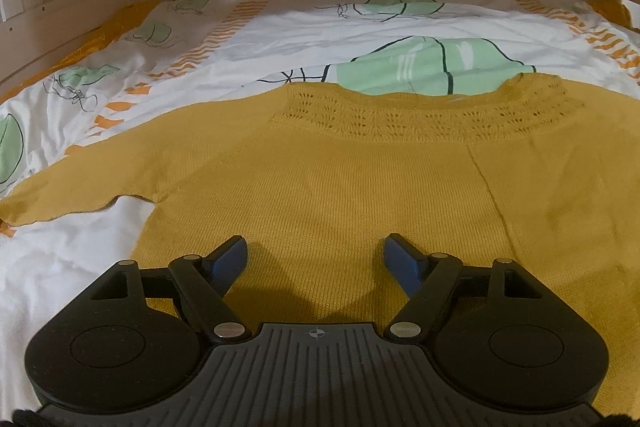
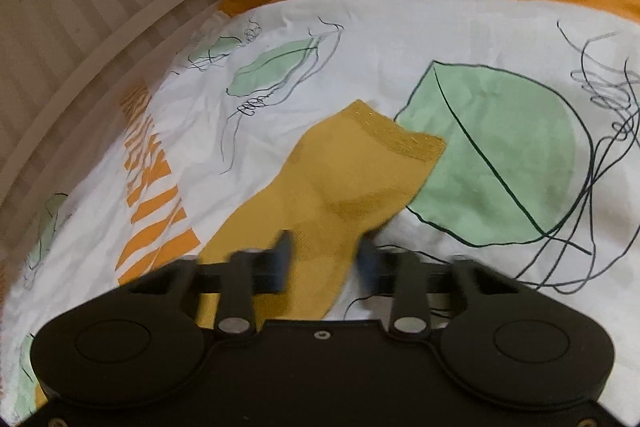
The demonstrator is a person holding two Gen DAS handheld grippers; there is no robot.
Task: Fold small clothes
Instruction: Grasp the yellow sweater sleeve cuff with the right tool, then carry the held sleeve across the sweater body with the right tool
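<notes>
Patterned bedsheet (image 1: 248, 39); L gripper (image 1: 314, 259) fingers apart over sweater (image 1: 340, 187); R gripper (image 2: 324, 259) straddles sleeve (image 2: 340, 183), grip unclear.

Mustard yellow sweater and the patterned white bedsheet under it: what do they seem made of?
Mustard yellow sweater: looks like a fine knit, wool or cotton yarn, matte; visible stitch rows and openwork eyelets near the neckline. Patterned white bedsheet: probably woven cotton, smooth and matte, with fine creases and printed green and orange shapes.

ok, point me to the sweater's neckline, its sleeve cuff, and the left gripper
neckline (image 1: 424, 107): left wrist view, on the openwork yoke.
sleeve cuff (image 2: 404, 139): right wrist view, on the ribbed band.
left gripper (image 1: 316, 251): left wrist view, between the fingertips.
</notes>
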